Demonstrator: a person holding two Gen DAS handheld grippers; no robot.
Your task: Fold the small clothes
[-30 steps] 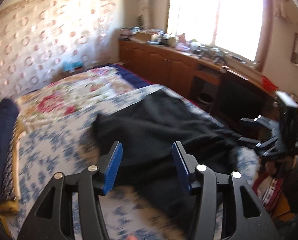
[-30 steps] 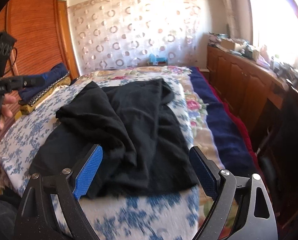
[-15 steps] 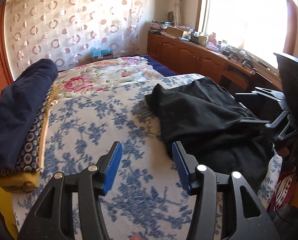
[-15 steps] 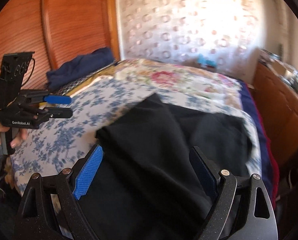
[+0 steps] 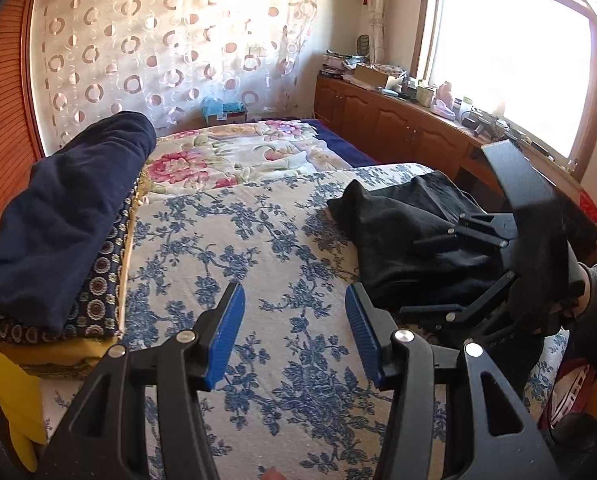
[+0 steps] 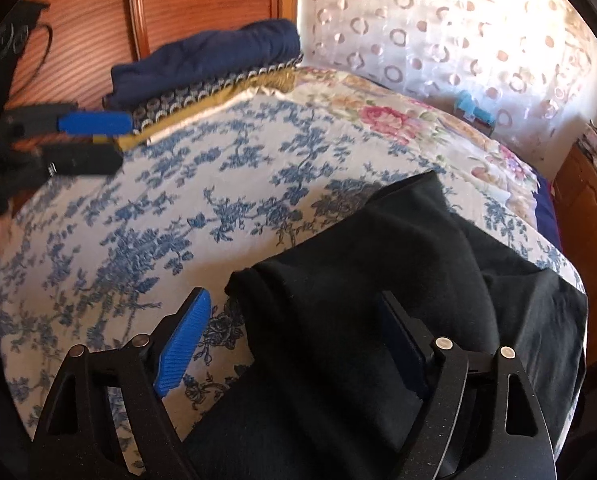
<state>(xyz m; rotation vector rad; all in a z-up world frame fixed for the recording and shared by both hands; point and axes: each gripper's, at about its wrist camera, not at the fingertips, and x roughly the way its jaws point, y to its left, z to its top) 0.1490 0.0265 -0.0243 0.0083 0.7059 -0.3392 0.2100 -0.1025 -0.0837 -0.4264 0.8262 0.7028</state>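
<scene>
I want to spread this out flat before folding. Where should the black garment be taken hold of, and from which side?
Grip the black garment at its bunched corner nearest the bare bedspread, coming from that open side. The edge there humps up off the bed, and the right hand-held gripper already straddles it, jaws open.

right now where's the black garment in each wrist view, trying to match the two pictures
Left wrist view: the black garment lies bunched at right of centre on the blue floral bedspread, partly behind the right gripper.
Right wrist view: it fills the lower right, from the picture's centre to the bottom edge.
Shared landmark: the navy folded pile beside the wooden panel.
</scene>
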